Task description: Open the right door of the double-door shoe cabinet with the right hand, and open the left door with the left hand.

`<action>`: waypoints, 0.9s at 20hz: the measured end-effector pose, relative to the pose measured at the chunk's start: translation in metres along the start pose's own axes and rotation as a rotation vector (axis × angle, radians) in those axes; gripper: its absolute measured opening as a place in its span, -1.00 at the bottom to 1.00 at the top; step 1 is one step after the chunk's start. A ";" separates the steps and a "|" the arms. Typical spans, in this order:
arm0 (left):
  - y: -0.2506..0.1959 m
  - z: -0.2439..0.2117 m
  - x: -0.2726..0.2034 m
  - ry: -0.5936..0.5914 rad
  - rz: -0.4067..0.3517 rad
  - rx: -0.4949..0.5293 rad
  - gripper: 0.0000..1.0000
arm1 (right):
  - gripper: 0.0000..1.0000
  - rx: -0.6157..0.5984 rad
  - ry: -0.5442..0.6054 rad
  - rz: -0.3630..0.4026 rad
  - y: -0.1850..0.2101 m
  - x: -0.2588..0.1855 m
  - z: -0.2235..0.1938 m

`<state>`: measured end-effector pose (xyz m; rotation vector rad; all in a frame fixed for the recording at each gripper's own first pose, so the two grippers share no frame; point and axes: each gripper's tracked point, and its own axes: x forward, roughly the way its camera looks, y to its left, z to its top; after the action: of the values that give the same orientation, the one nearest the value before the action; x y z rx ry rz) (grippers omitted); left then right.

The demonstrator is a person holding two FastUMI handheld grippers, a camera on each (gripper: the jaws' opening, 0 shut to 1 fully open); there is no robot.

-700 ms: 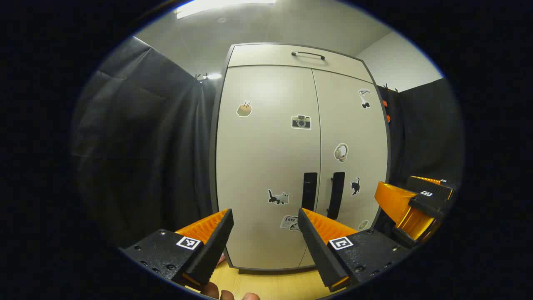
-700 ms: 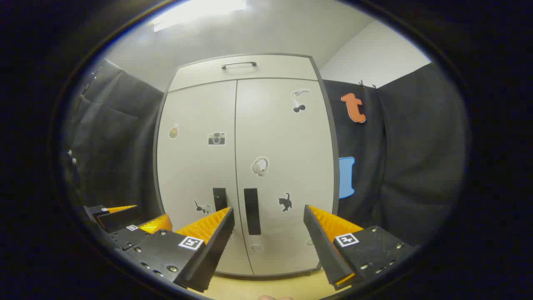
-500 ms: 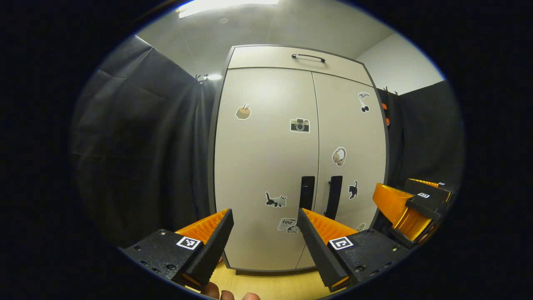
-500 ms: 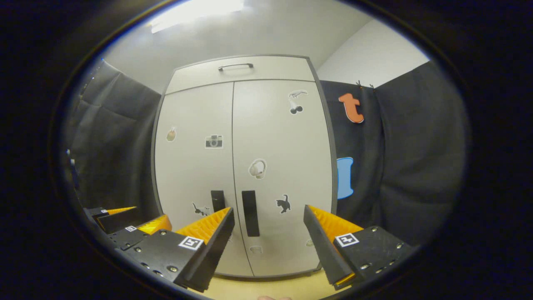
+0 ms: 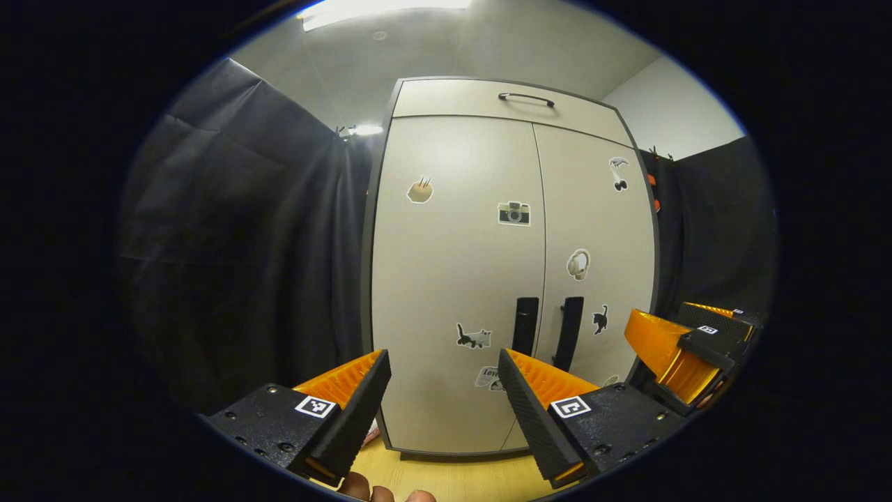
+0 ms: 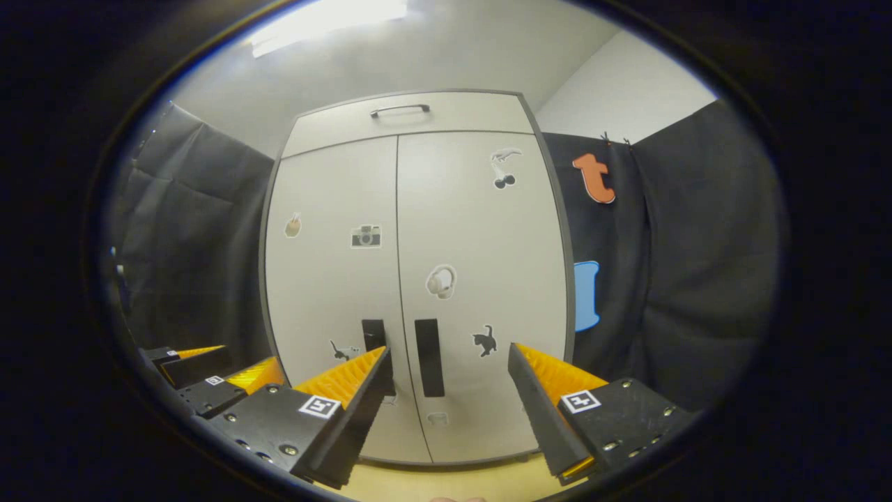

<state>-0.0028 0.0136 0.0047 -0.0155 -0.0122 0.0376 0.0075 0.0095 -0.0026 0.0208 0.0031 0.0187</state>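
A tall beige shoe cabinet (image 5: 453, 279) (image 6: 481, 230) with stickers stands ahead, both doors closed. Two dark vertical handles flank the centre seam: the left door handle (image 5: 525, 326) (image 6: 373, 335) and the right door handle (image 5: 569, 333) (image 6: 429, 358). My left gripper (image 5: 444, 357) is open, short of the cabinet, its gap facing the left door below and left of the handles. My right gripper (image 6: 449, 352) is open too, with the right door handle showing between its fingers, still apart from it. The right gripper (image 5: 679, 348) appears at the right edge of the left gripper view, and the left gripper (image 6: 216, 376) at the lower left of the right gripper view.
A drawer with a dark bar handle (image 5: 526, 98) (image 6: 399, 109) tops the cabinet. Black cloth walls (image 5: 244, 244) (image 6: 683, 265) stand on both sides. The floor (image 5: 453, 477) below is light wood. Fingertips of a hand (image 5: 380, 493) show at the bottom edge.
Both views have shifted slightly, so the cabinet sits a little further right in each. Both grippers stay open and the doors stay closed.
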 end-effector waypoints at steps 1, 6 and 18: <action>0.002 0.000 0.001 0.002 0.004 -0.003 0.92 | 0.90 0.000 0.005 0.000 0.000 0.000 -0.002; 0.005 -0.007 0.004 0.016 0.014 0.008 0.92 | 0.92 -0.010 0.024 -0.002 0.000 0.003 -0.011; 0.007 -0.009 0.021 0.013 0.007 0.003 0.92 | 0.72 -0.015 0.044 -0.015 0.000 0.022 -0.025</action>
<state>0.0182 0.0208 -0.0046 -0.0133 0.0008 0.0448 0.0292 0.0105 -0.0276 0.0055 0.0472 0.0046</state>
